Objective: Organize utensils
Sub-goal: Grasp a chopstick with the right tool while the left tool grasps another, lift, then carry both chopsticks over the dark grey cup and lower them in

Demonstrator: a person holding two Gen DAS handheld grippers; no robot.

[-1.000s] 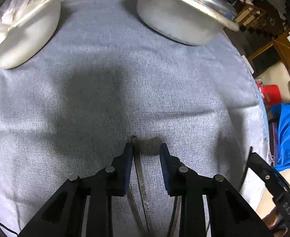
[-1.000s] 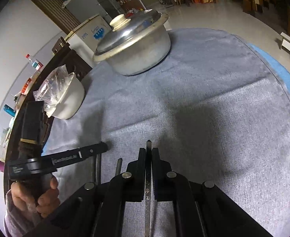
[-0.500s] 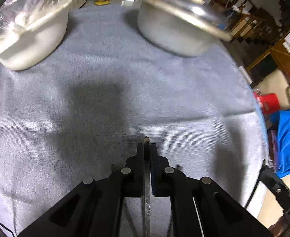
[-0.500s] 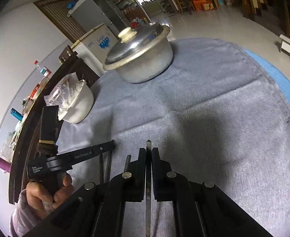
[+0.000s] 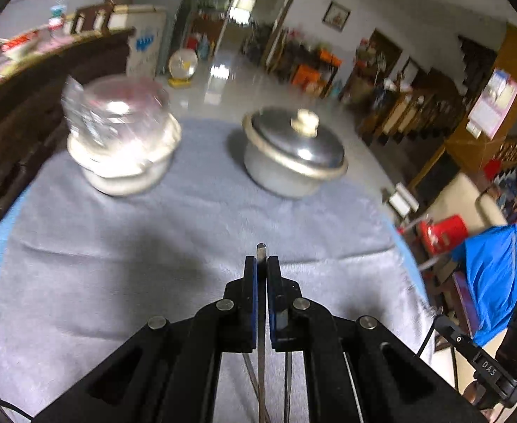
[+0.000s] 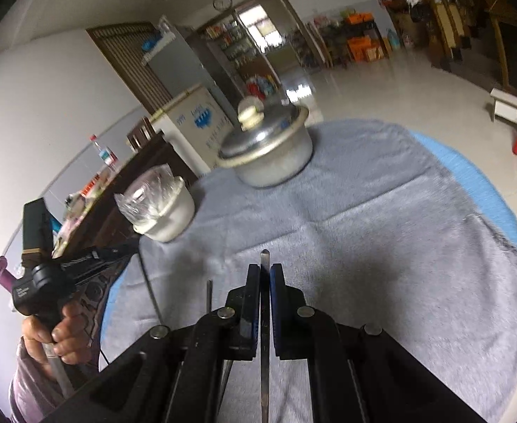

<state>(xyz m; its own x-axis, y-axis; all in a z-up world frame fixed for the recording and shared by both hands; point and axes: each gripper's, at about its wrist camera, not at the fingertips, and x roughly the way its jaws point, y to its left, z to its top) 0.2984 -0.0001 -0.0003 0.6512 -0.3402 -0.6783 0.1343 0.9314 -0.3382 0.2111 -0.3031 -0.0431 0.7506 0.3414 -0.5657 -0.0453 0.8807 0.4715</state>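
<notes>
The left gripper (image 5: 262, 268) is clamped on a thin metal utensil (image 5: 261, 250); the right gripper (image 6: 264, 275) is clamped on another metal utensil (image 6: 264, 259); each one runs long and straight out between the jaws, tip poking forward toward the far edge of the table (image 5: 99, 264), handle end trailing back under the gripper; both are up off the grey cloth; the lidded pot (image 5: 293, 155) and wrapped bowl (image 5: 124, 148) sit near that far edge; only the right view shows the hand (image 6: 57, 335) holding the left tool; I cannot tell where the utensils should go.
</notes>
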